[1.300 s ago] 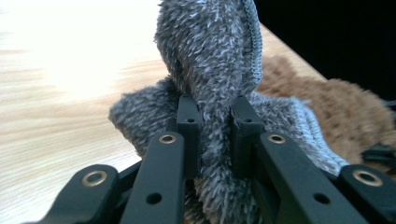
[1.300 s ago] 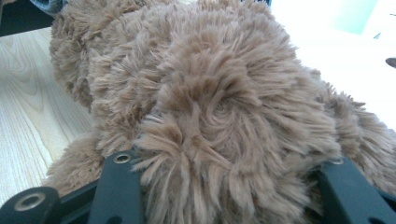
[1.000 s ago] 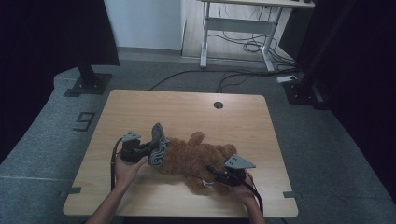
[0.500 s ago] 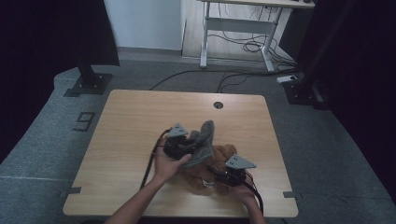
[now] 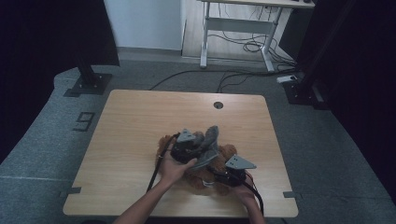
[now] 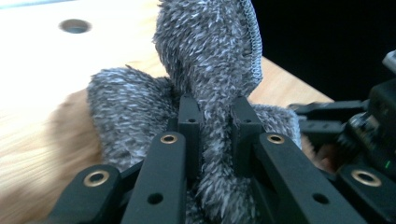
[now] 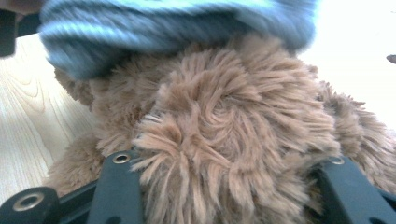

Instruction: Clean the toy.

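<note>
We pin the bear (image 5: pixel 201 175) on the tabletop (image 5: pixel 140 121) with our right gripper (image 5: pixel 219 179), fingers clenched on it, so our left gripper (image 5: pixel 198 154), clamping the grey cloth (image 5: pixel 208 147) at its 12 o'clock, can drape it.

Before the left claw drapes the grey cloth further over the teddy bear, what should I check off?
1. Left claw pinches the grey cloth: ok, fabric sits between both jaws.
2. Right claw grips the teddy bear: ok, brown fur bulges between its jaws.
3. Cloth is over the bear: ok, in the high view it hangs above the bear.
4. Bear lies on the table, away from its edges: ok.
5. Cloth free of snags on the right claw: cannot tell.
</note>
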A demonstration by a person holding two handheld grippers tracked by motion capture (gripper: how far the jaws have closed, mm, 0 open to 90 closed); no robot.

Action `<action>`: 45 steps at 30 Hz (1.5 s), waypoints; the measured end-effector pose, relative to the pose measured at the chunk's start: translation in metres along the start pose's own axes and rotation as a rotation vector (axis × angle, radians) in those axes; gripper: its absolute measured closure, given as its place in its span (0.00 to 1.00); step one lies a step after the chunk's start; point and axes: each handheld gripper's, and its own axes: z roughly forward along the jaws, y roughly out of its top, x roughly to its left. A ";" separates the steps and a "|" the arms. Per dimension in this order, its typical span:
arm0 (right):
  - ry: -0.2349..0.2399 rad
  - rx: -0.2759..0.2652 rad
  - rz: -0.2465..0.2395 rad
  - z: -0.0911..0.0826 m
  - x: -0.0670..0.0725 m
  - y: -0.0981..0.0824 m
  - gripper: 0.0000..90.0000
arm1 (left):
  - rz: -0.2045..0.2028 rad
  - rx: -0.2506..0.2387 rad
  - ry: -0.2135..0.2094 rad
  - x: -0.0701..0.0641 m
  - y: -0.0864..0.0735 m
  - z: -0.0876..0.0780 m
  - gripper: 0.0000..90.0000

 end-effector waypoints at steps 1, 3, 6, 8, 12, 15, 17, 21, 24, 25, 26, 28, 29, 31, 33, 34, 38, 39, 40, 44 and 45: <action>0.000 -0.001 0.002 0.000 0.000 0.000 0.54 | -0.007 -0.004 0.010 0.005 -0.003 -0.005 0.87; 0.000 -0.003 0.002 0.000 0.000 0.000 0.54 | -0.047 -0.023 0.016 0.021 -0.012 -0.019 0.87; 0.002 -0.004 0.000 0.000 0.000 0.000 0.54 | -0.105 -0.067 0.014 0.041 -0.021 -0.039 0.87; 0.001 -0.005 -0.001 0.000 0.001 0.000 0.54 | -0.140 -0.098 0.017 0.052 -0.025 -0.054 0.87; 0.001 -0.006 0.004 0.000 0.000 0.000 0.54 | -0.192 -0.123 0.024 0.072 -0.034 -0.073 0.87; 0.002 -0.005 0.004 0.000 0.000 0.000 0.54 | -0.222 -0.125 0.040 0.084 -0.045 -0.081 0.87; 0.003 -0.005 0.006 0.000 0.000 0.000 0.54 | -0.235 -0.132 0.053 0.089 -0.051 -0.086 0.87; 0.005 -0.006 0.007 0.000 -0.001 0.000 0.54 | -0.247 -0.133 0.071 0.096 -0.061 -0.092 0.87; 0.004 -0.008 0.009 0.000 -0.001 -0.001 0.54 | -0.261 -0.125 0.089 0.101 -0.067 -0.096 0.87; 0.004 -0.009 0.009 0.000 -0.001 -0.001 0.54 | -0.256 -0.116 0.103 0.102 -0.069 -0.097 0.87; 0.003 -0.009 0.010 0.000 -0.001 -0.001 0.54 | -0.247 -0.107 0.118 0.103 -0.070 -0.098 0.87; 0.002 -0.009 0.010 0.000 0.000 -0.001 0.54 | -0.236 -0.088 0.143 0.105 -0.075 -0.100 0.87; 0.002 -0.008 0.010 0.000 0.000 -0.001 0.54 | -0.232 -0.074 0.161 0.107 -0.078 -0.100 0.87; 0.001 -0.009 0.012 0.000 -0.001 -0.001 0.54 | -0.245 -0.052 0.173 0.111 -0.087 -0.099 0.87; 0.004 -0.012 0.016 0.000 -0.001 -0.001 0.54 | -0.257 0.003 0.171 0.117 -0.095 -0.096 0.87; 0.006 -0.011 0.019 0.000 -0.002 -0.001 0.53 | -0.270 0.014 0.166 0.119 -0.099 -0.094 0.87; 0.007 -0.007 0.018 0.000 -0.002 0.000 0.54 | -0.325 0.005 0.119 0.124 -0.103 -0.092 0.87; 0.004 -0.009 0.016 0.000 -0.002 0.000 0.54 | -0.328 0.000 0.114 0.124 -0.103 -0.092 0.87; 0.002 -0.008 0.013 0.000 -0.001 0.000 0.54 | -0.326 -0.003 0.109 0.123 -0.103 -0.092 0.87; 0.001 -0.005 0.002 -0.001 0.001 0.004 0.55 | -0.332 -0.011 0.075 0.120 -0.102 -0.090 0.87; 0.000 -0.012 0.009 0.000 0.001 0.006 0.56 | -0.341 -0.016 0.064 0.119 -0.101 -0.090 0.86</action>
